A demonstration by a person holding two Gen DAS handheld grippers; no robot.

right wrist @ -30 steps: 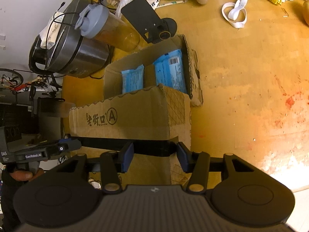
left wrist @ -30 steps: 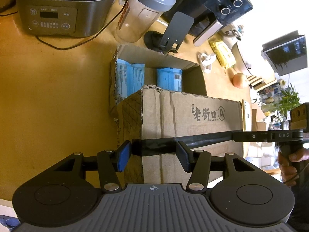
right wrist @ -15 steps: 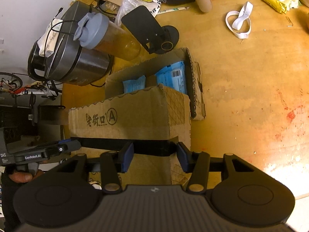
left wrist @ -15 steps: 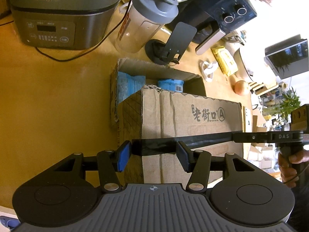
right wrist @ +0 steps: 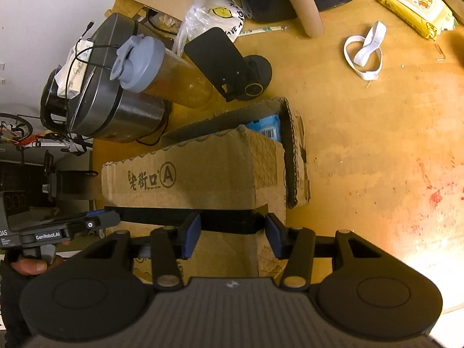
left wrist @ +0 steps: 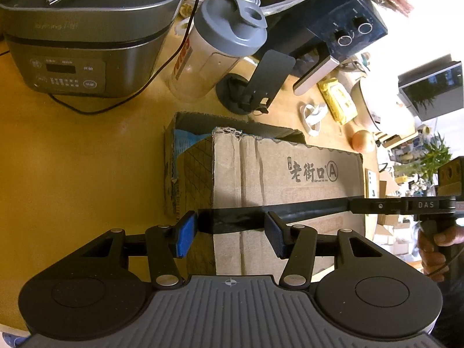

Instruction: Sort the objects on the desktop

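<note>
An open cardboard box (left wrist: 275,174) (right wrist: 203,174) stands on the wooden table, its printed front flap raised. Blue packets (left wrist: 185,142) (right wrist: 268,126) lie inside, mostly hidden behind that flap. A long flat black bar (left wrist: 304,210) (right wrist: 162,214) runs across the near side of the flap. My left gripper (left wrist: 230,232) is shut on its left end and my right gripper (right wrist: 232,233) on its right end. Each view shows the other gripper, the right gripper (left wrist: 406,204) and the left gripper (right wrist: 72,229), held by a hand at the bar's far end.
Behind the box stand a grey rice cooker (left wrist: 72,43), a shaker bottle (left wrist: 220,46) (right wrist: 162,72) and a black phone stand (left wrist: 261,81) (right wrist: 226,61). A white band (right wrist: 365,52), yellow wipes pack (right wrist: 414,5) and an onion (left wrist: 362,140) lie to the right.
Both grippers moved toward the far side of the table with the black bar. The raised flap went with them and now covers more of the blue packets.
</note>
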